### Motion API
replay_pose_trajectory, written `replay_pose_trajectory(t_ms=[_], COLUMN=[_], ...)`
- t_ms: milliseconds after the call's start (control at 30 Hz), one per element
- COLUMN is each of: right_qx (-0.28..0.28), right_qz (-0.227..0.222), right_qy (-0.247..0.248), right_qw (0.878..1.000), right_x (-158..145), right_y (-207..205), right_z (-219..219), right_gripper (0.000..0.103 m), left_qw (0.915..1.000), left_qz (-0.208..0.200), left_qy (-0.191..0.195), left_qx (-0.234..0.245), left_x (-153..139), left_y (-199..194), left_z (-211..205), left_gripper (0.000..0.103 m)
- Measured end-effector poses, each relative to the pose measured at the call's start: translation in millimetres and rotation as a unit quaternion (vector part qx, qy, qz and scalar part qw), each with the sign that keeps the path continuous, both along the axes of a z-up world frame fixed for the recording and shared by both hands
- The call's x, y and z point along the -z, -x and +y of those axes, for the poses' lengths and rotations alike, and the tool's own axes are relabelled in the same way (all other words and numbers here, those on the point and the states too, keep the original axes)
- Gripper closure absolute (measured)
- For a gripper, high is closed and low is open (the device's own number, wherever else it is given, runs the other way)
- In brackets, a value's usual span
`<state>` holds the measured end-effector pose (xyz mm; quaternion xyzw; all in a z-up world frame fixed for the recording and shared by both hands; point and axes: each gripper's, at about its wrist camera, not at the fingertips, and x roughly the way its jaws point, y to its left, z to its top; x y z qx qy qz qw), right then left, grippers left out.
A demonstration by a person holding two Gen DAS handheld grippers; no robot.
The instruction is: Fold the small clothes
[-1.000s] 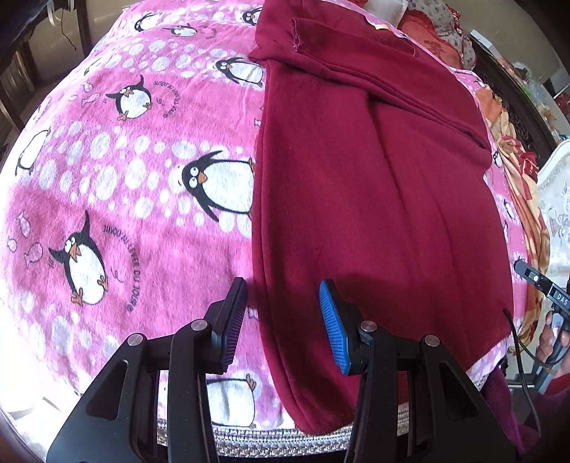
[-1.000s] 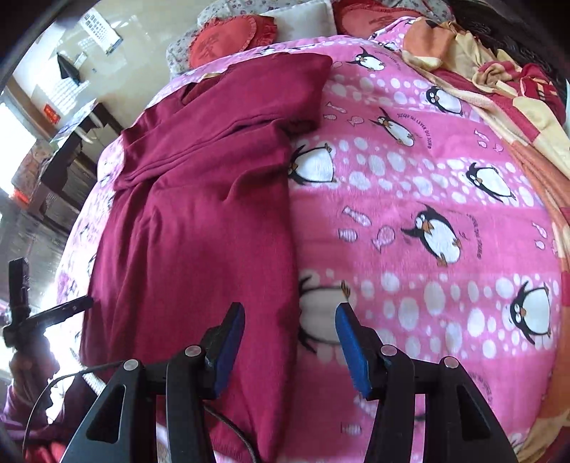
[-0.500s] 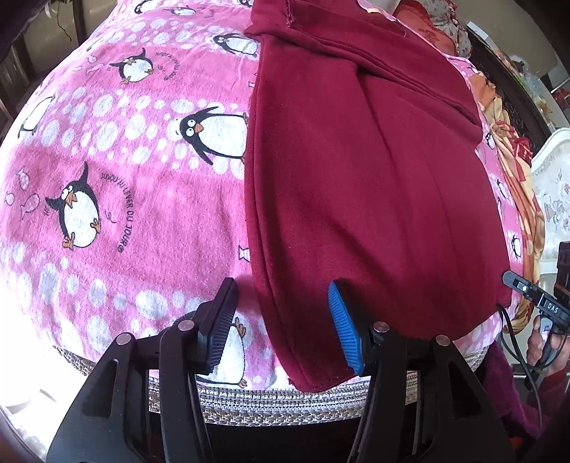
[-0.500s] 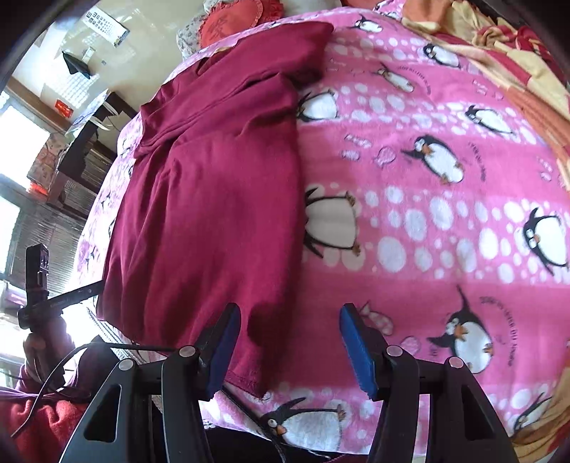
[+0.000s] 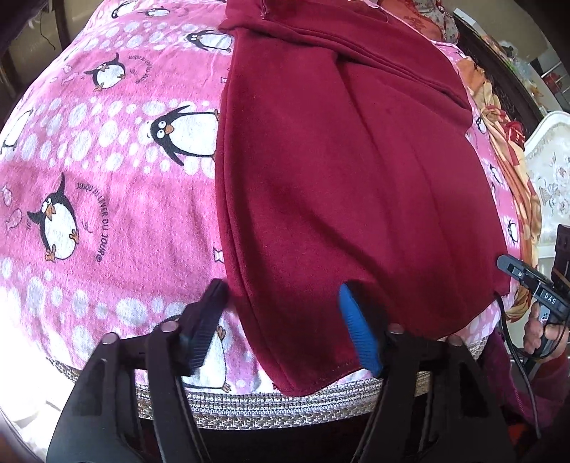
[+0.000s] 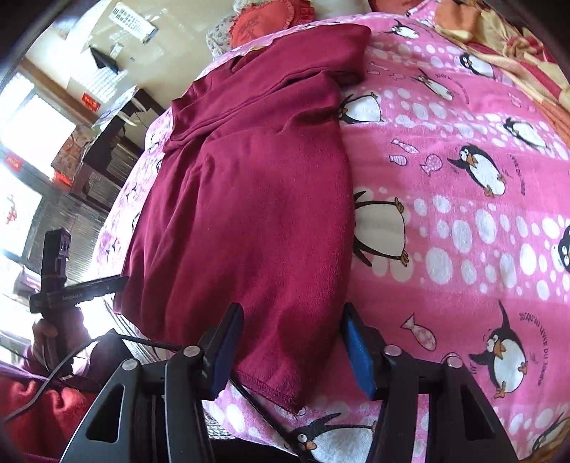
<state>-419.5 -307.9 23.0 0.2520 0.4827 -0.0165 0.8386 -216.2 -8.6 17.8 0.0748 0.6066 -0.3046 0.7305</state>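
Observation:
A dark red garment (image 5: 342, 171) lies flat and lengthways on a pink penguin blanket (image 5: 107, 185), its sleeves folded across the far end. My left gripper (image 5: 281, 327) is open, its jaws straddling the garment's near left hem corner. In the right wrist view the same garment (image 6: 249, 199) lies left of centre. My right gripper (image 6: 290, 350) is open, its jaws straddling the near right hem corner. Neither gripper holds the cloth.
The bed's woven edge (image 5: 249, 402) runs just below the hem. A yellow and red quilt (image 5: 506, 149) lies along the bed's right side. Red cushions (image 6: 263, 25) sit at the head. The other handle and hand show at the side (image 6: 57, 285).
Both grippers have pulled back toward the near bed edge and lowered to the hem. The hem corners now lie between the open jaws. The garment has not moved.

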Motion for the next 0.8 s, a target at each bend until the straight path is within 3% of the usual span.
replay_pose_trajectory(t_ms=[67,100,167,300,500,633,800], right_qx=[0.011,0.012,0.008,-0.004,0.016,0.027,0.043], right_qz=[-0.016,-0.023,-0.034,-0.066,-0.139,-0.176,-0.183], right_qy=[-0.019,-0.04,-0.051,-0.056,-0.076,-0.05,-0.015], right_qw=[1.0,0.999,0.998,0.996,0.987,0.983,0.982], right_x=[-2.6,-2.9,-6.7,-25.5,-64.1,-91.0,-106.5], right_y=[3.4,3.0,-0.2,-13.2,-45.6,-85.5,-144.2], right_z=[-7.0,-10.9,-12.9,-11.9,-40.0,-59.1,-87.7], right_gripper=[0.084,0.094,0.094,0.095,0.096,0.096,0.096], left_qw=[0.9999,0.9996,0.9989,0.9982,0.9944,0.9914,0.9875], left_qz=[0.014,0.023,0.041,0.037,-0.008,-0.049,-0.084], left_qy=[0.003,0.008,0.018,0.047,0.104,0.12,0.128], left_qx=[-0.007,-0.011,-0.012,-0.003,-0.014,-0.017,-0.038], left_x=[1.6,2.2,2.3,-17.0,-62.0,-84.3,-100.9], left_y=[-3.4,-6.1,-11.7,-22.5,-63.0,-102.2,-162.9], left_z=[0.4,2.4,2.7,-0.7,-14.5,-34.1,-54.4], left_gripper=[0.084,0.091,0.095,0.096,0.097,0.097,0.097])
